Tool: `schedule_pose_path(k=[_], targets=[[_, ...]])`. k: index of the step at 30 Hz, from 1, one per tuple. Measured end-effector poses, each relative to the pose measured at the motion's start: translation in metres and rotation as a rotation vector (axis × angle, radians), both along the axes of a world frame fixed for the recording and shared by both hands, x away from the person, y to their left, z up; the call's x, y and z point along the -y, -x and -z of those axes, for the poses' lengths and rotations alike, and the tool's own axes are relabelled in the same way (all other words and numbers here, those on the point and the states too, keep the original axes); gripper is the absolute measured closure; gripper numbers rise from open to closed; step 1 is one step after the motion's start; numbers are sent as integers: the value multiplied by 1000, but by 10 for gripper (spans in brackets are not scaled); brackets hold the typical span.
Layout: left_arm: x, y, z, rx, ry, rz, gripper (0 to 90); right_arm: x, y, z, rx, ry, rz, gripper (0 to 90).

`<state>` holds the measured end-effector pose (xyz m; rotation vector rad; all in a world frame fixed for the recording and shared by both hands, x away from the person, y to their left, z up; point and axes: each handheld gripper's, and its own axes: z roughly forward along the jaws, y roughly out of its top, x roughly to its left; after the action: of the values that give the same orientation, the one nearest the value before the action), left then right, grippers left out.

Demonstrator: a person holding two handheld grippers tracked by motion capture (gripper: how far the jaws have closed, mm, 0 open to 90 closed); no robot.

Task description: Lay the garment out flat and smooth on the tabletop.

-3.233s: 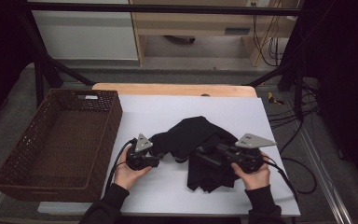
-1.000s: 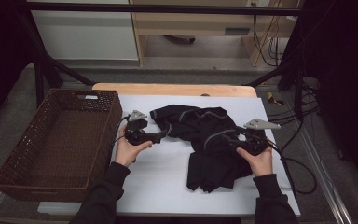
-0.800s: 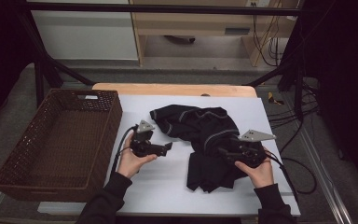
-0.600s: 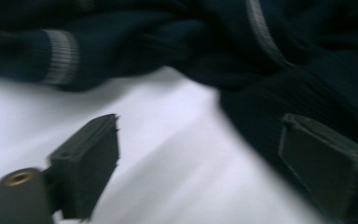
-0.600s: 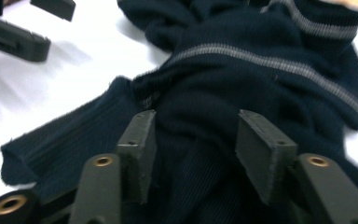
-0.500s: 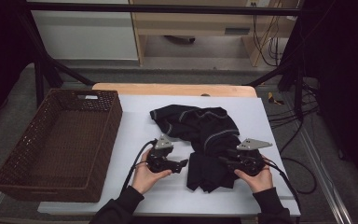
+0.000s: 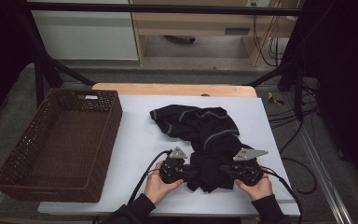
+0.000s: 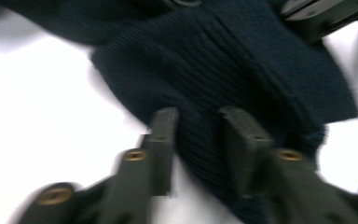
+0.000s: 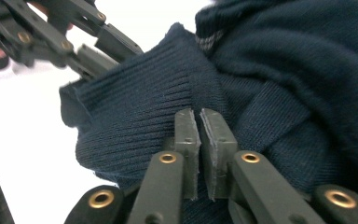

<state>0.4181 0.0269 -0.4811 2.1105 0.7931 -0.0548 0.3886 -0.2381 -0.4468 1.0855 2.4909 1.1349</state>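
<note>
We're pinching the dark sweater [image 9: 270, 84] w/ right gripper [image 9: 199, 122], nearly clenched; left gripper [image 8: 198, 122], just been closing, straddling its hem, half-open.

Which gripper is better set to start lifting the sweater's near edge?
Right. The right gripper has its jaws shut on the sweater hem. The left gripper has been closing, but its jaws show a gap with the knit between them, so it is not yet gripping.

High view looks forward and down over my table [image 7: 135, 135] from above my side; my two gripper views sit very near, facing along their jaws, both sharing the dark sweater's ribbed hem [image 8: 242, 79] with it.
</note>
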Motion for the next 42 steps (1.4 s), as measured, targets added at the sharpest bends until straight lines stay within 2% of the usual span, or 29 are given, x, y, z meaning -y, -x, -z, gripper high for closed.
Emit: schedule_pose_path(k=[2, 3, 5, 7, 11, 13, 16, 17, 18, 19, 20, 21, 22, 25, 29, 32, 36, 39, 42], targets=[[1, 1, 0, 1, -5, 5, 744, -2, -1, 0, 5, -9, -4, 826], [1, 2, -1, 3, -14, 6, 763, -3, -2, -1, 17, -26, 1, 771], [2, 4, -2, 16, -32, 5, 798, -8, -4, -6, 63, -69, 24, 670], [2, 7, -3, 35, -51, 15, 809, -12, -7, -7, 95, -82, 30, 597], [3, 11, -6, 47, -84, 18, 826, -26, -19, -6, 117, -71, 66, 521], [5, 12, -7, 54, -97, 19, 831, -34, -28, -5, 115, -73, 78, 475], [5, 14, -8, 64, -111, 25, 840, -48, -42, 0, 103, -50, 100, 429], [4, 14, -9, 63, -116, 29, 844, -51, -45, 2, 98, -43, 107, 434], [3, 14, -10, 60, -117, 30, 847, -56, -49, 4, 88, -28, 125, 479], [1, 14, -11, 58, -124, 34, 850, -58, -51, 5, 90, -17, 132, 562], [-1, 15, -12, 55, -127, 33, 854, -60, -53, 6, 94, 10, 144, 687], [-4, 15, -14, 54, -140, 36, 857, -59, -54, 6, 94, 12, 152, 782], [-10, 16, -17, 59, -148, 34, 858, -57, -54, 4, 99, 6, 159, 814], [-30, 18, -25, 59, -137, 21, 859, -46, -52, -8, 128, 5, 181, 833], [-59, 21, -34, 76, -141, -11, 861, -23, -50, -27, 189, -22, 234, 837], [-81, 24, -36, 70, -145, -34, 861, -2, -49, -44, 241, -52, 294, 838], [-108, 28, -42, 85, -164, -81, 862, 25, -51, -58, 282, -45, 364, 837], [-125, 32, -46, 87, -180, -117, 861, 42, -55, -60, 299, -37, 402, 837], [-129, 34, -40, 84, -184, -125, 860, 56, -63, -52, 283, -14, 430, 830]])
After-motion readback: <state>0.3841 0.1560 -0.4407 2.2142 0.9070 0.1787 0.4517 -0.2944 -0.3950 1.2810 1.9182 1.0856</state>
